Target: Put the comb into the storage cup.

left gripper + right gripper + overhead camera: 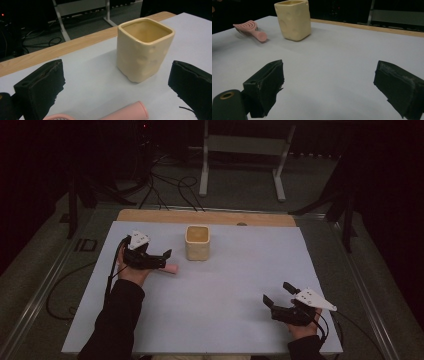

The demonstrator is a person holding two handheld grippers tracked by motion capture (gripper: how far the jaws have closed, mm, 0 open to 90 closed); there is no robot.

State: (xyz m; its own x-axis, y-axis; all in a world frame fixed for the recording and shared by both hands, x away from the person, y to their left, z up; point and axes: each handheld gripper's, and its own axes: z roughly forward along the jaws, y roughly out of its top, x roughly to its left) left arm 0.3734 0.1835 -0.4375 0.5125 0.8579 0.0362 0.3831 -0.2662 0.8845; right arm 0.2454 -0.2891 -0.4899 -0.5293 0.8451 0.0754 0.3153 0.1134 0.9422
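Note:
A cream square cup (198, 242) stands upright and empty at the middle back of the white table sheet (220, 290). A pink hairbrush (170, 269) lies on the sheet just left of the cup. My left gripper (165, 259) is open over the brush, its jaws pointing right toward the cup. In the left gripper view the cup (143, 50) is ahead and the brush handle (127, 113) lies low between the jaws. My right gripper (276, 293) is open and holds nothing at the front right. In the right gripper view the cup (293, 20) and brush (249, 28) are far off.
A bare wooden strip (150, 216) runs along the table's far edge. Beyond it, cables (170, 187) and a white metal stand (242, 150) are on the dark floor. A person's dark sleeve (117, 320) comes in at the bottom left.

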